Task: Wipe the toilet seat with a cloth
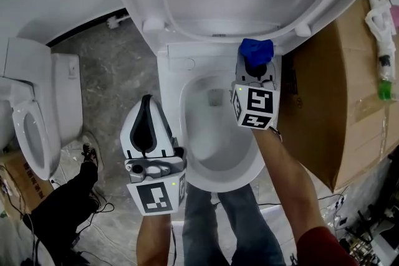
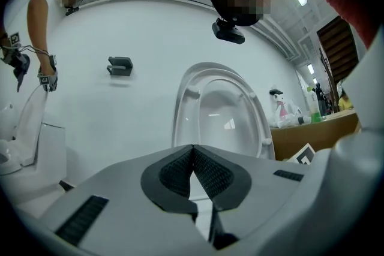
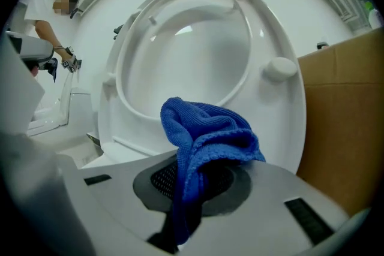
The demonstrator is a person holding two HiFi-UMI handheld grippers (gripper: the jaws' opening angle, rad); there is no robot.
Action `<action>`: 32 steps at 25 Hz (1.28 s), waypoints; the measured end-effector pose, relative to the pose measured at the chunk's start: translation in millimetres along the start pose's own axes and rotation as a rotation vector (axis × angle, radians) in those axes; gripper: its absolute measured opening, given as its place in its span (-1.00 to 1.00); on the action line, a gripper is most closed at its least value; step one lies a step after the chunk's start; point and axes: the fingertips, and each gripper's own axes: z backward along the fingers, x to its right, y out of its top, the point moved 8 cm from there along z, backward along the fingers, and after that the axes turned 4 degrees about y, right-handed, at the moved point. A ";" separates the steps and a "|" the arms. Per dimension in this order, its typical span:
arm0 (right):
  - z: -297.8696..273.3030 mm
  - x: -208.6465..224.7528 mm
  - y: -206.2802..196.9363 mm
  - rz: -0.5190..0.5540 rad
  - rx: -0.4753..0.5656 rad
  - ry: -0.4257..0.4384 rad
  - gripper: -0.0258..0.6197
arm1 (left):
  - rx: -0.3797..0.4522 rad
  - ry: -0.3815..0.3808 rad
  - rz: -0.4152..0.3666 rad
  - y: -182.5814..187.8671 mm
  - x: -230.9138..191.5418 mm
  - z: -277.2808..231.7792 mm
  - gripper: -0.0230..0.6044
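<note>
Right tongs (image 1: 256, 63), tilted down, clamp the blue cloth (image 1: 257, 48); left tongs (image 1: 147, 100) level, closed empty.

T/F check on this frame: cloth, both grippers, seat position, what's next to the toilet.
1. The right gripper holds a blue cloth. True.
2. The left gripper is open. False: its fingers are shut, with nothing between them.
3. The toilet seat lies down over the bowl. False: it is raised, leaving the bowl uncovered.
4. A cardboard box stands beside the toilet. True.
</note>
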 end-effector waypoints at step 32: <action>228.1 -67.8 298.1 0.054 0.334 0.213 -0.74 | 0.019 -0.036 0.080 220.1 23.7 29.2 -0.87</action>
